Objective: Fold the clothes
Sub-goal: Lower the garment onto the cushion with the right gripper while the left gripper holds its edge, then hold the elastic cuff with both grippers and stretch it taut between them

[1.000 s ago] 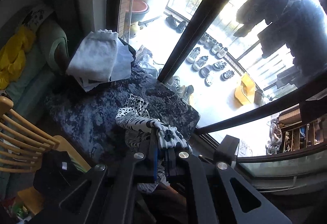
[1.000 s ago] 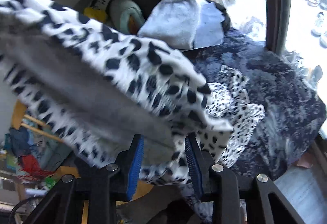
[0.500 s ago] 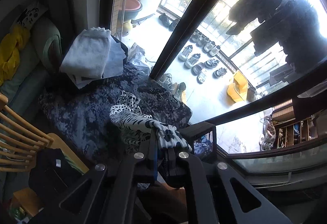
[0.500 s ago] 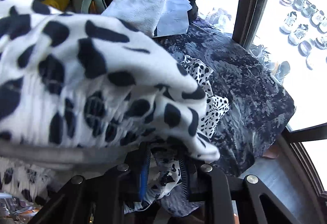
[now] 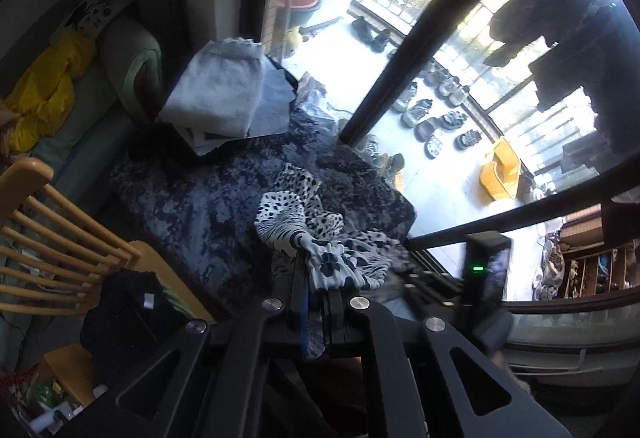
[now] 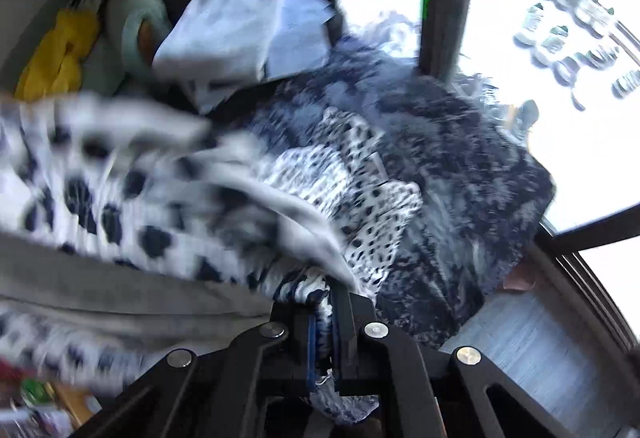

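L tool (image 5: 318, 280) is pinched tight on a bunch of the spotted cloth (image 5: 296, 210), jaws pressed together w/ fabric between them. R tool (image 6: 326, 312) likewise clamps a bunched edge of the same cloth (image 6: 140, 198); that view is blurred, cloth draped wide across its left side. In the left wrist view the R tool's body w/ a green light (image 5: 478, 269) shows just right of the L one. Rest of the cloth trails from both tools down onto the dark blue patterned blanket (image 5: 192, 206), lying rumpled near its middle. Beyond it, at the blanket's far edge, sits a folded stack (image 5: 224, 94), grey-white piece on top. Left: wooden chair (image 5: 48, 238), further back a yellow garment (image 5: 44, 94) on a green sofa. Far right: glass door frame (image 5: 420, 38), rows of shoes (image 5: 436, 110) on the balcony floor.
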